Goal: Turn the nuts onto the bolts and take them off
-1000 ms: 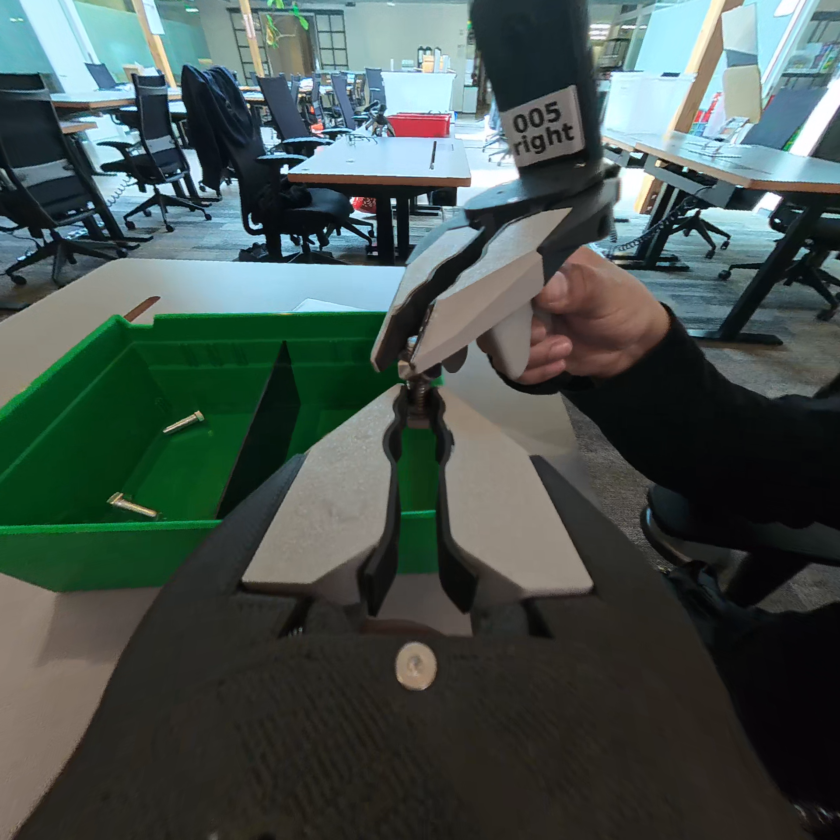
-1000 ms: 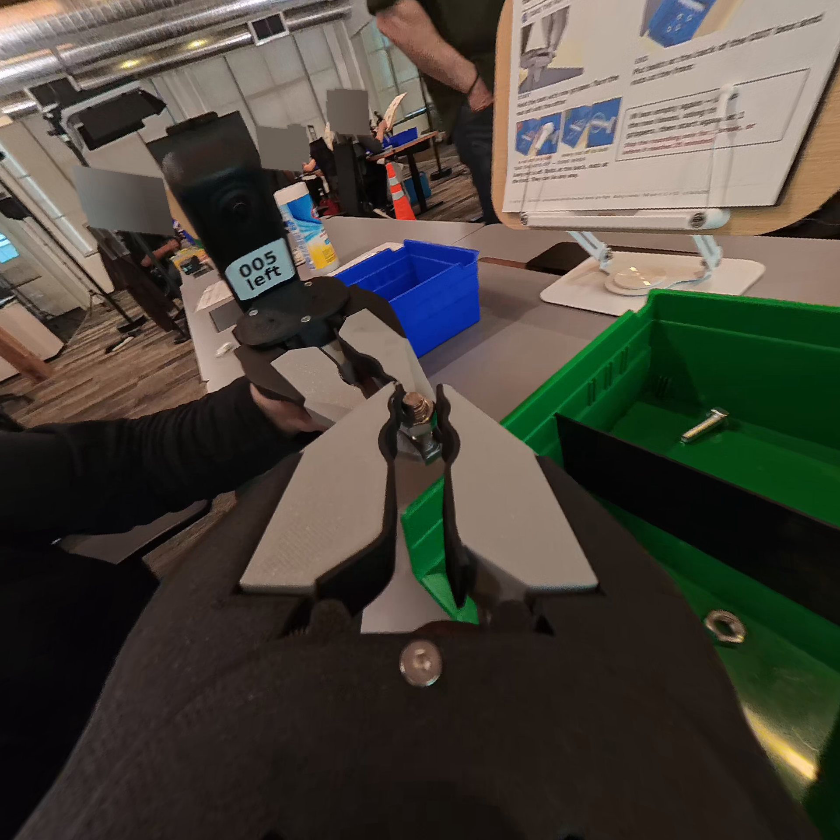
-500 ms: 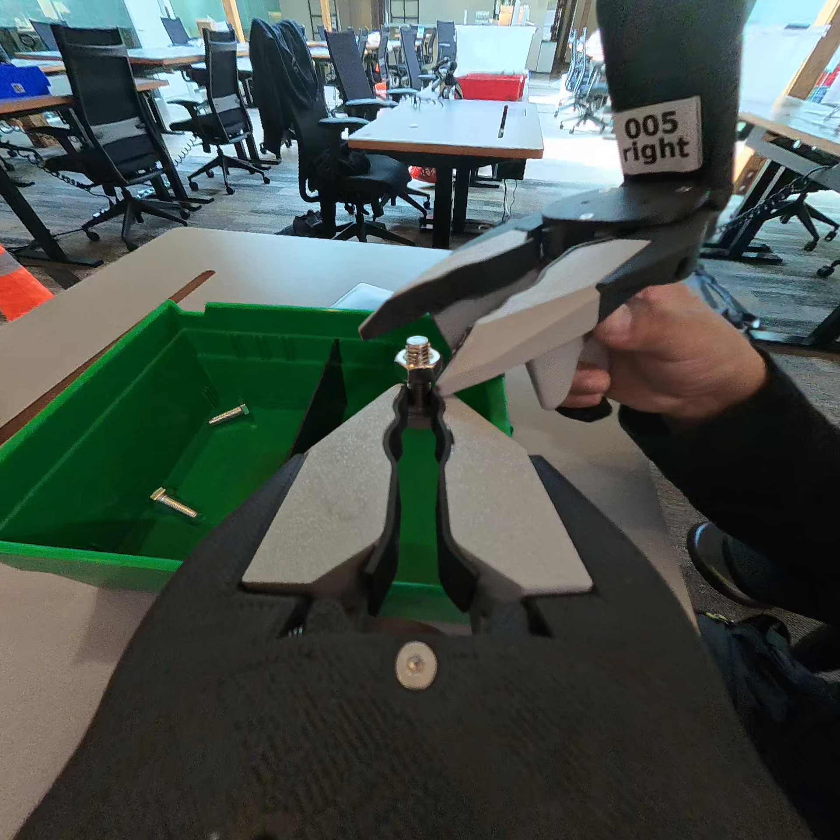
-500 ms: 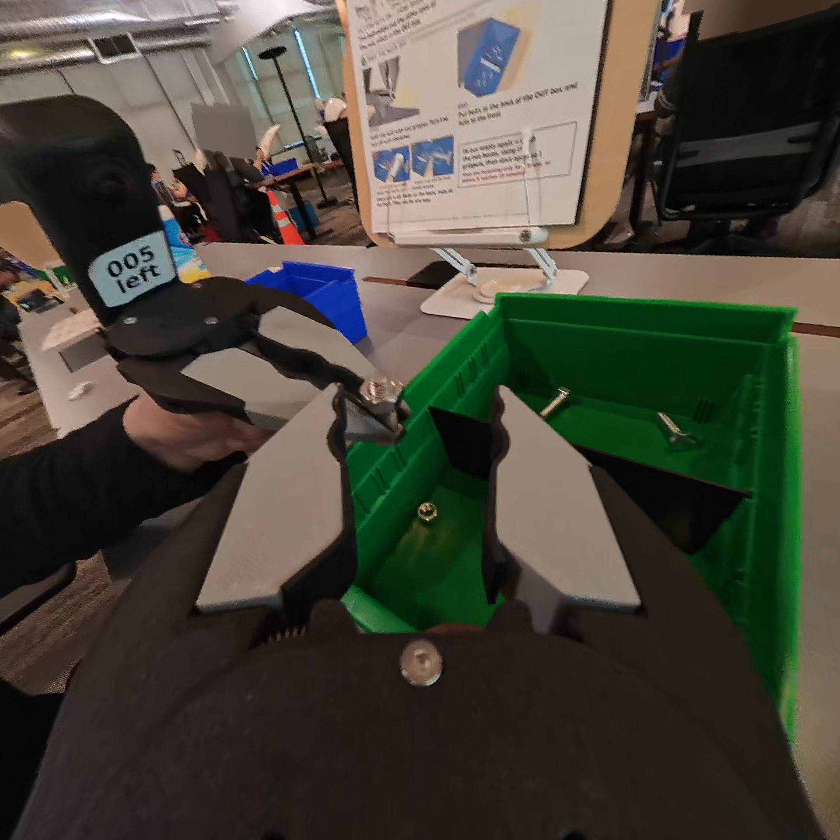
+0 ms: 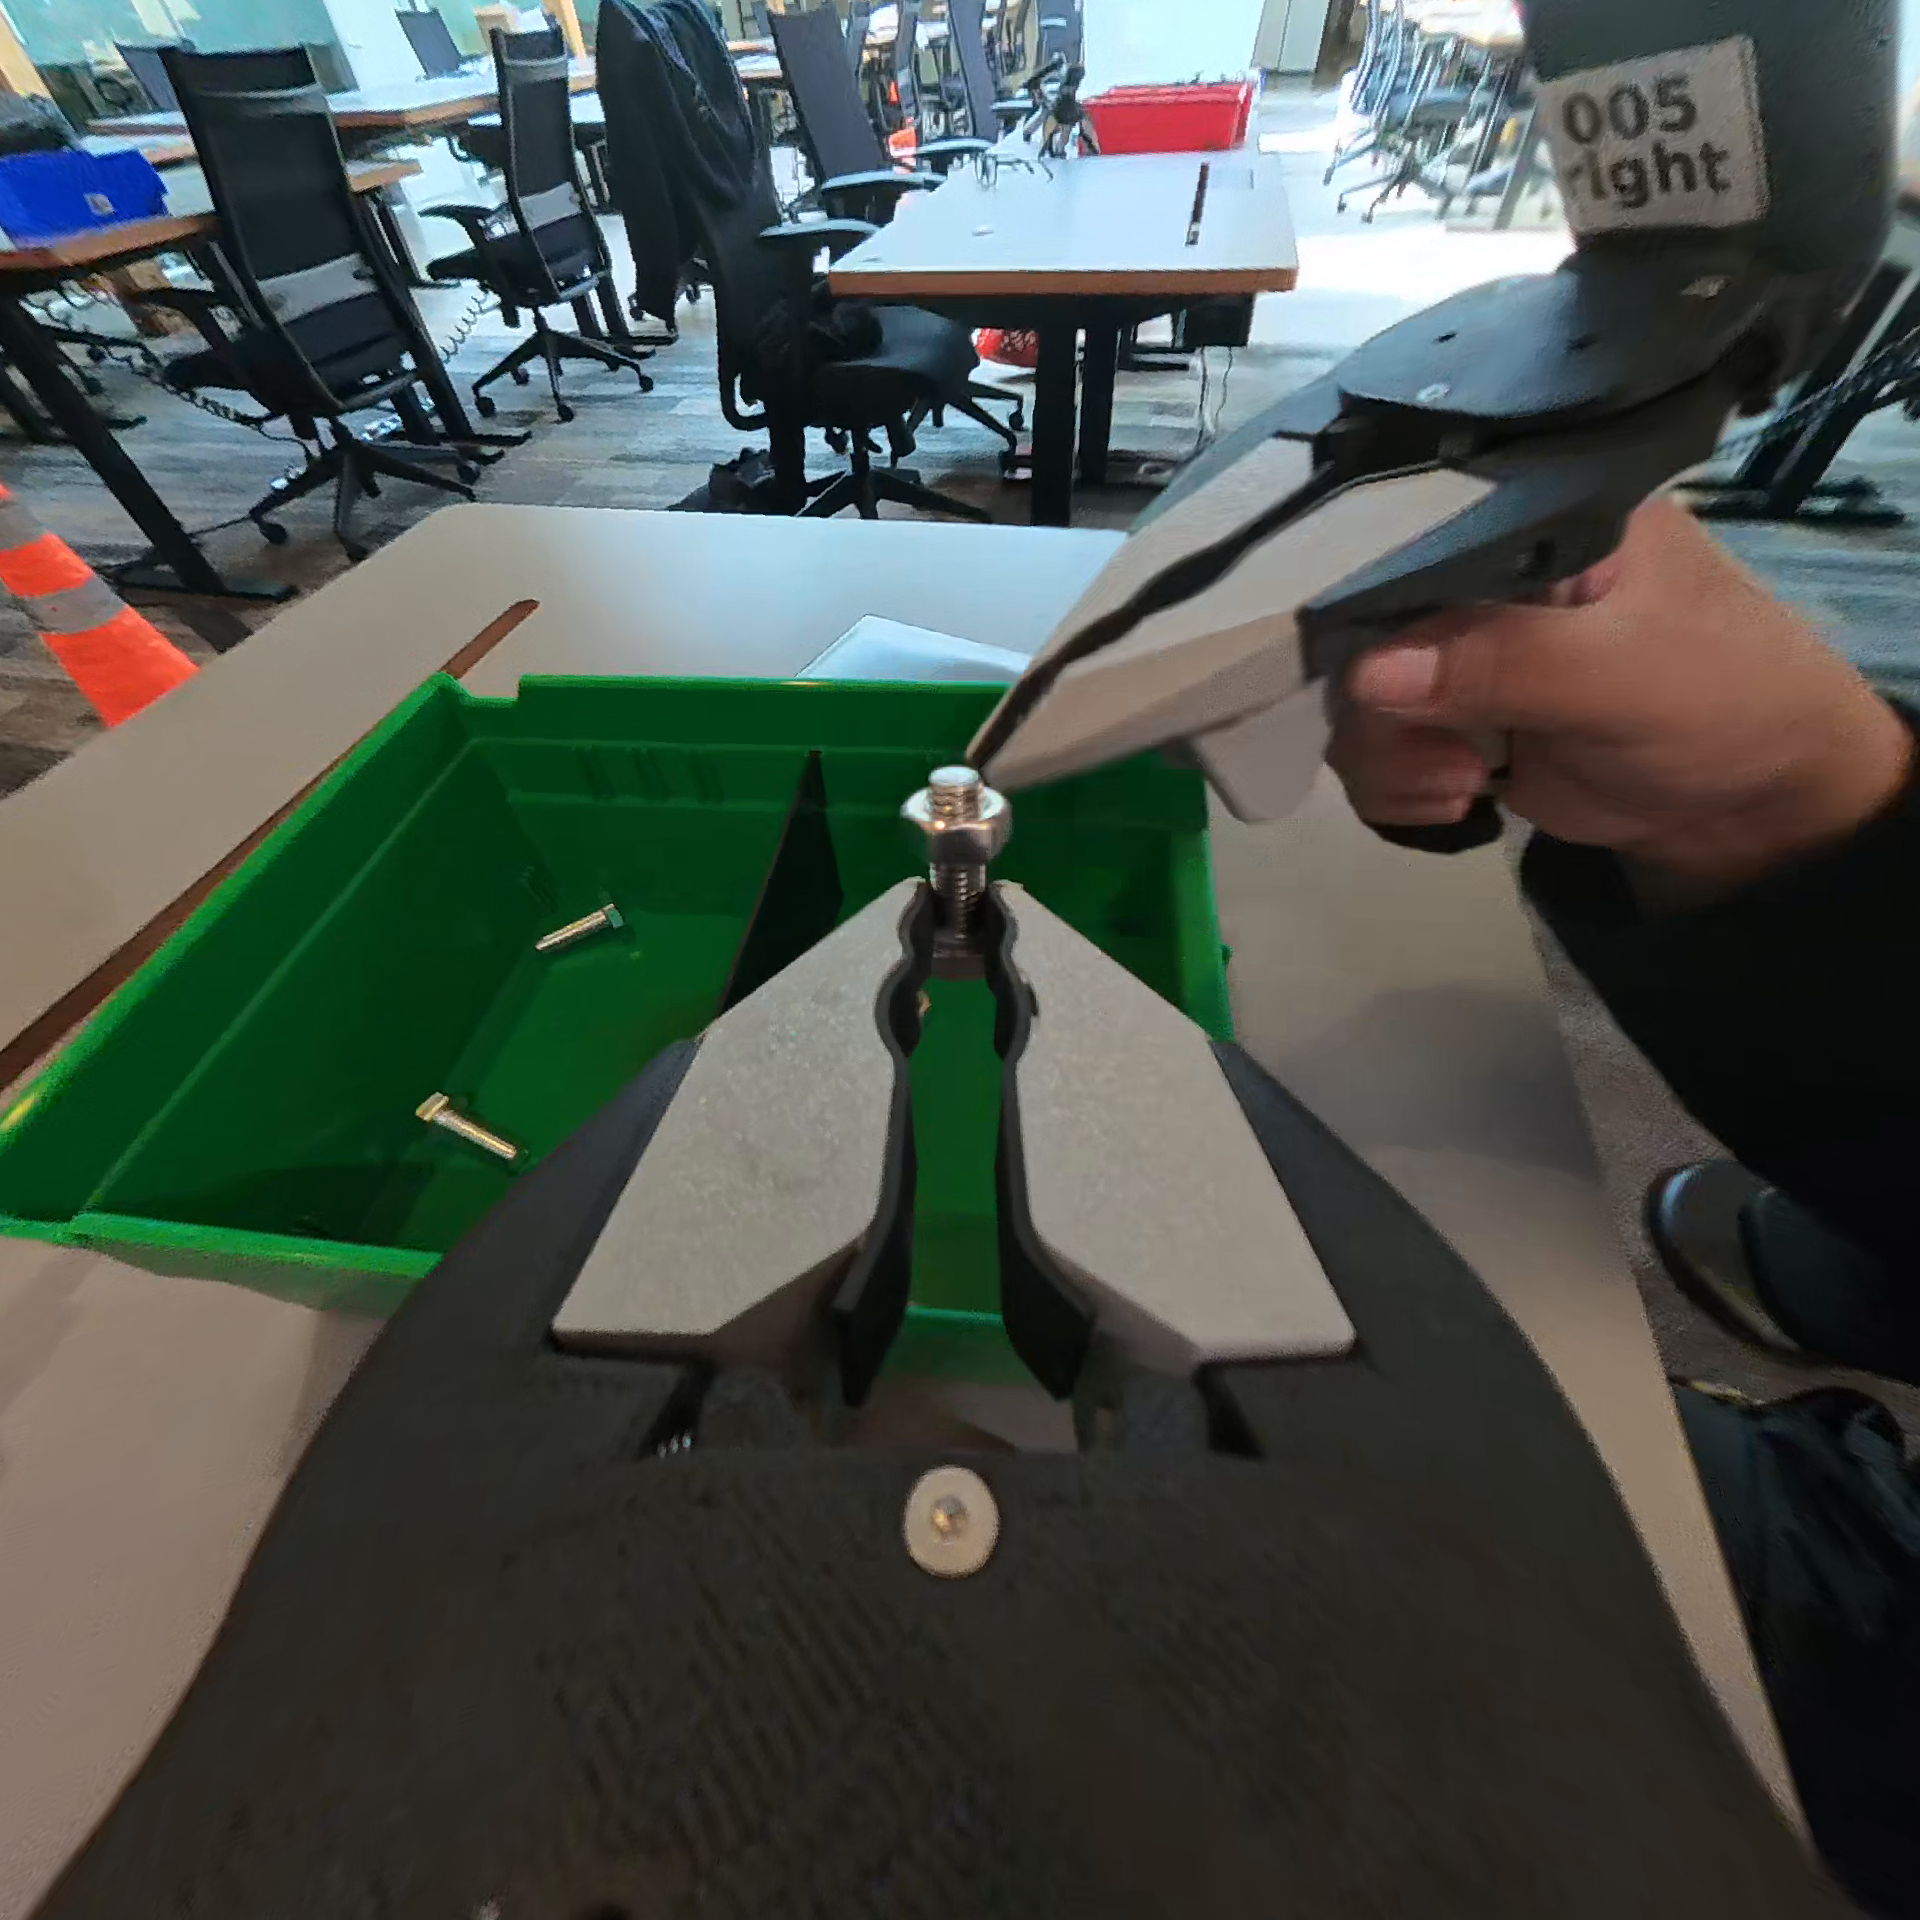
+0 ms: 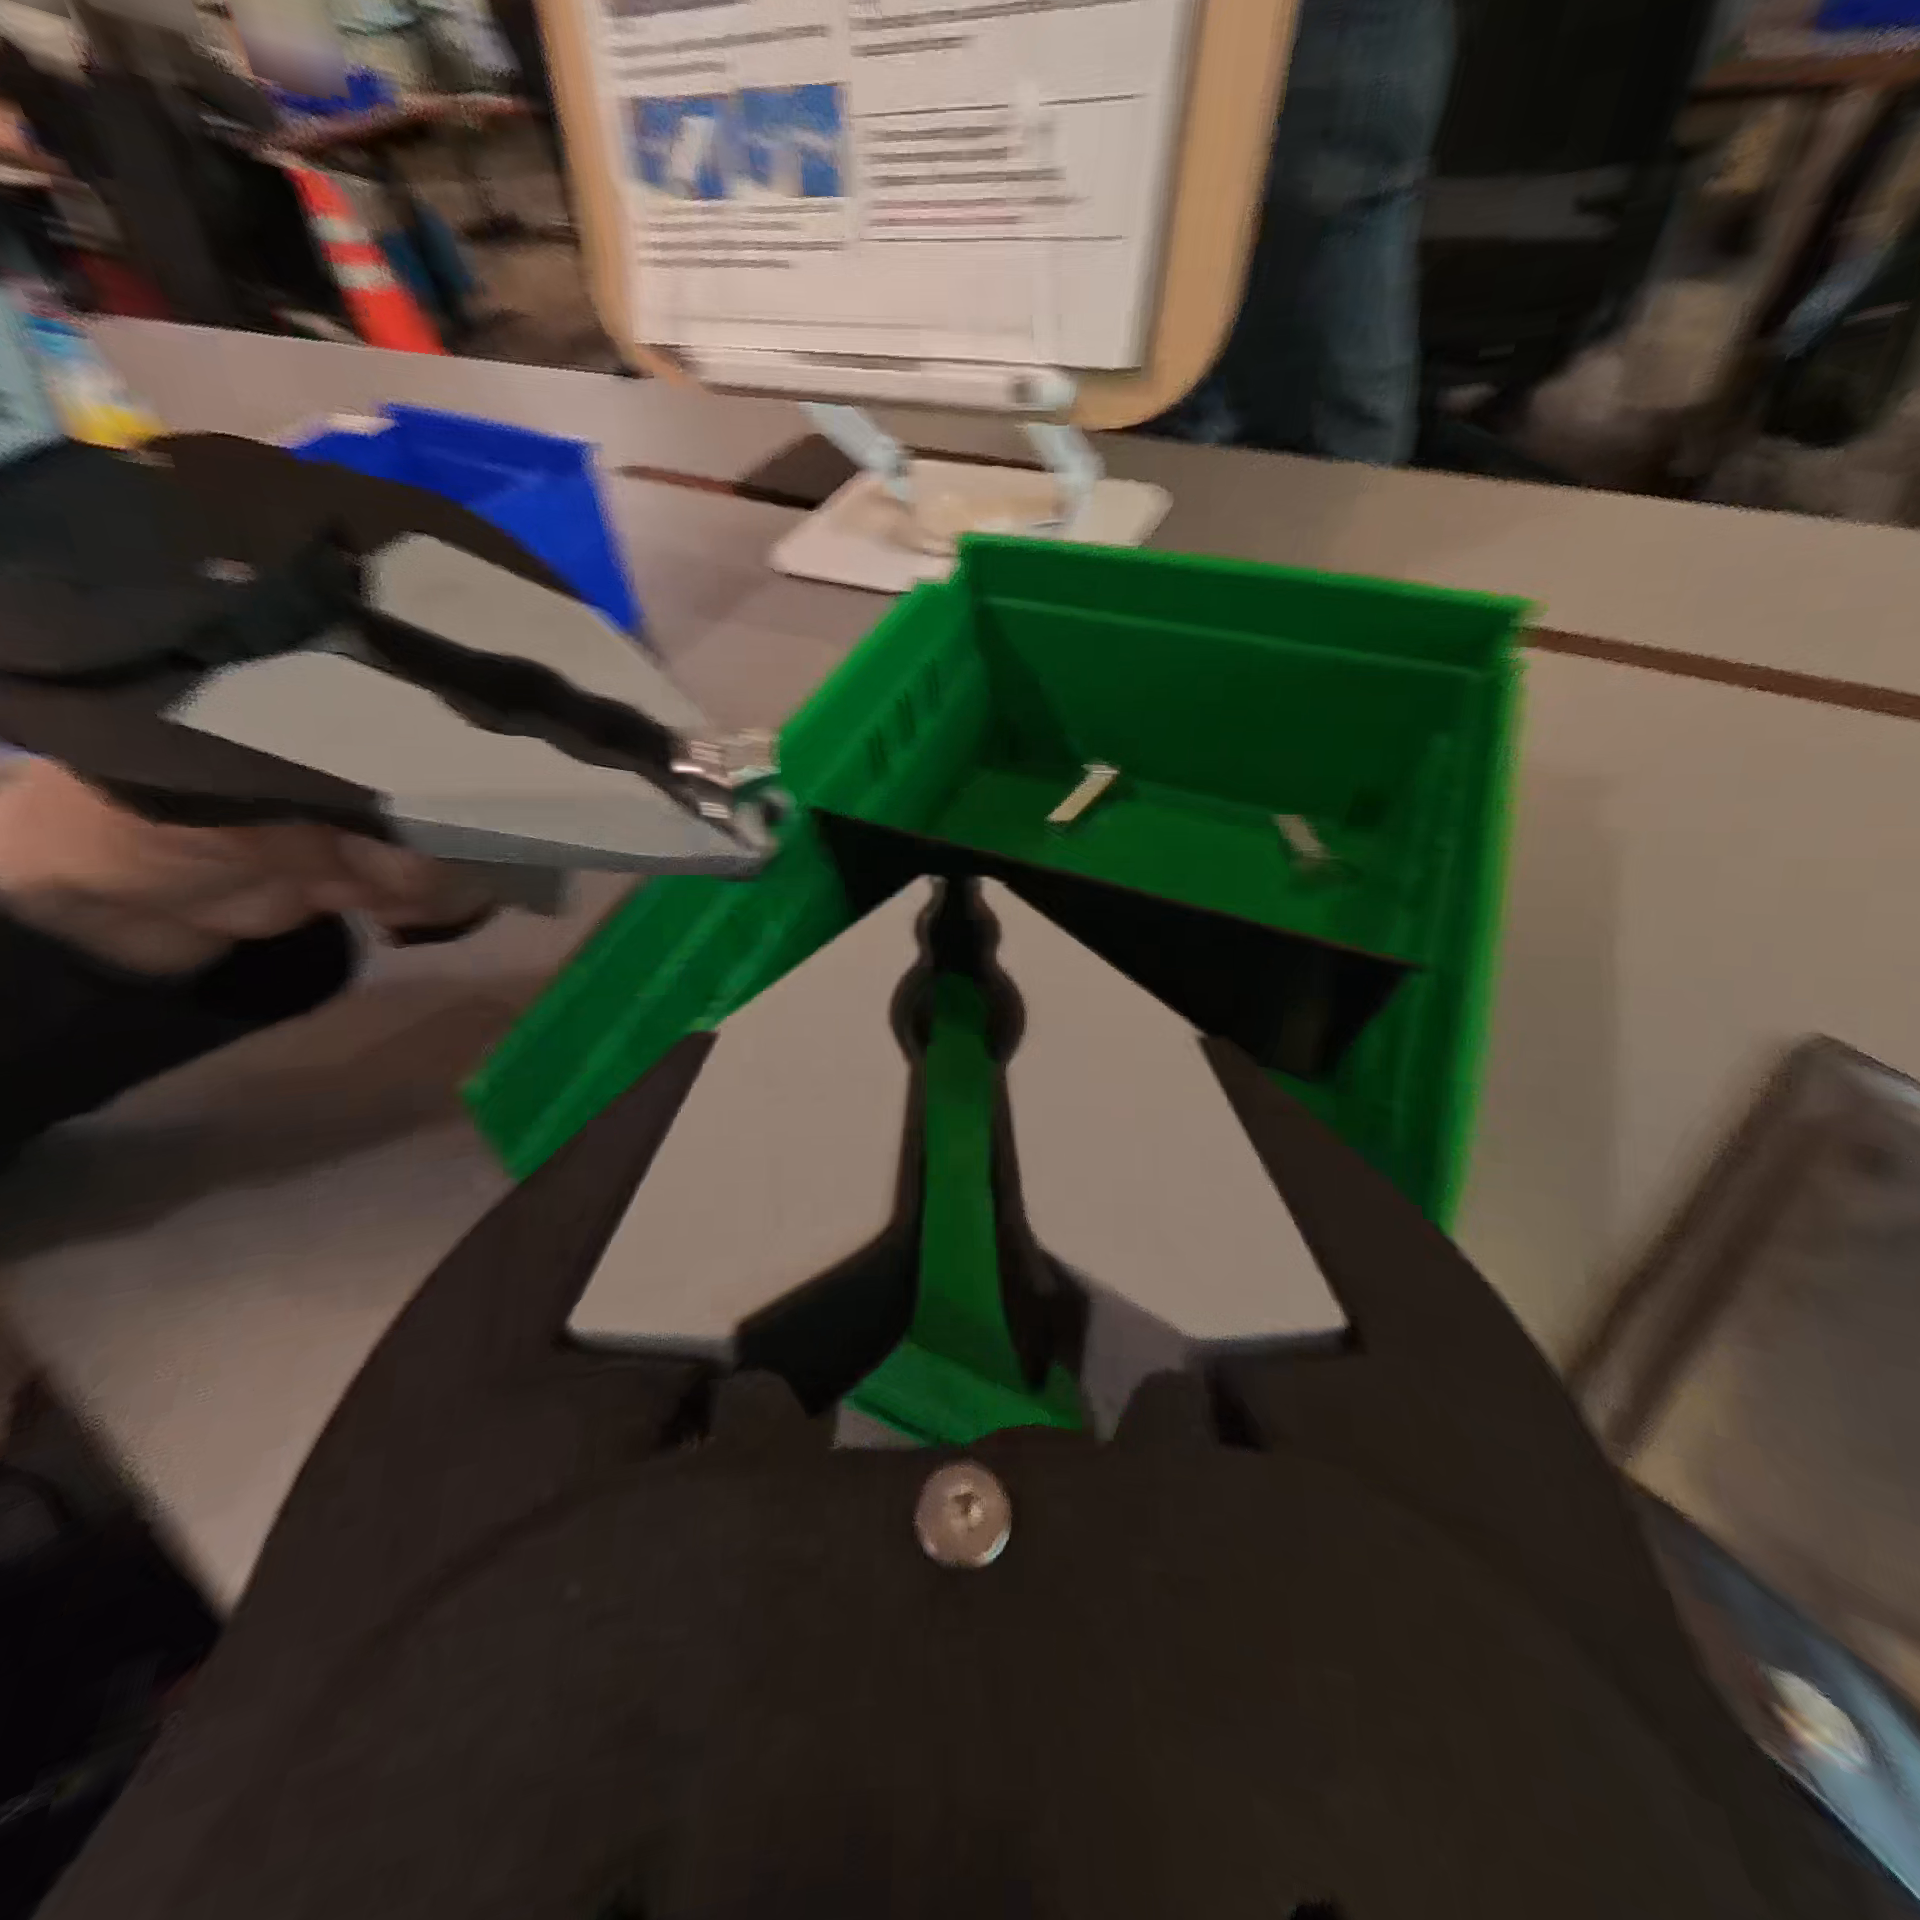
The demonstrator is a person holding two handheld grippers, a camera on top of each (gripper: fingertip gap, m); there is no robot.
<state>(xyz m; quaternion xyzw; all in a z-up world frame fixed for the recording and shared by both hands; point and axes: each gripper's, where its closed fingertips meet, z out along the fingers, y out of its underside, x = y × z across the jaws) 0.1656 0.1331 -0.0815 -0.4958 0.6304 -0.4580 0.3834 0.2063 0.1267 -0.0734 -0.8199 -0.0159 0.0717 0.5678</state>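
1. The left gripper (image 5: pixel 956 914) is clamped on the bolt (image 5: pixel 957 883), the nut (image 5: pixel 956 821) near its tip.
2. The right gripper (image 6: pixel 961 894) looks closed and empty, though blurred, just beside the nut.
3. Risk: the nut may spin off and drop into the green bin (image 5: pixel 312 935) below.

The bolt (image 5: pixel 954 883) and nut (image 5: pixel 956 821) are shiny bare metal. The green bin (image 5: pixel 312 997) is glossy plastic with a matt black divider (image 5: pixel 800 883). The left gripper's (image 5: pixel 956 935) pads (image 5: pixel 790 1132) look grey and finely grainy.
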